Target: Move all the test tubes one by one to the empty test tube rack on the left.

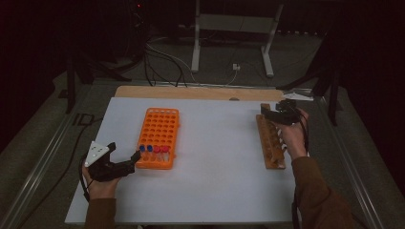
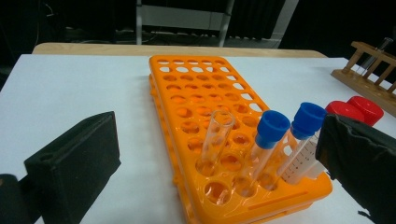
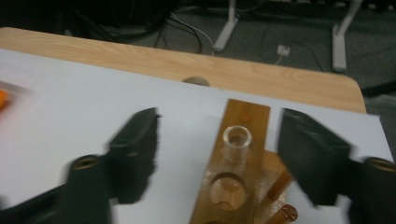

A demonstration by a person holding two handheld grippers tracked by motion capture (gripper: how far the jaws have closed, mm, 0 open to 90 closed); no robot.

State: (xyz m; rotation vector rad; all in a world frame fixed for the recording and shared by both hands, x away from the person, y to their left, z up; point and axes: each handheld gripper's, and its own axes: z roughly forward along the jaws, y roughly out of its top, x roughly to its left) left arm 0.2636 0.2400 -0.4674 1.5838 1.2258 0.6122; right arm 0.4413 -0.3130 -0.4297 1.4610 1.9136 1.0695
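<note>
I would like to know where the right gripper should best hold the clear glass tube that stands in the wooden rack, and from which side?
Grip the clear glass tube just below its open rim, coming straight down from above. It stands upright in the wooden rack, so probably only its top is free. The right gripper already has open jaws on either side of it.

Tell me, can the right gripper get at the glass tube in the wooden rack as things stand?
Probably yes. The right gripper hangs open above the wooden rack, its jaws either side of the glass tube, with nothing between.
</note>
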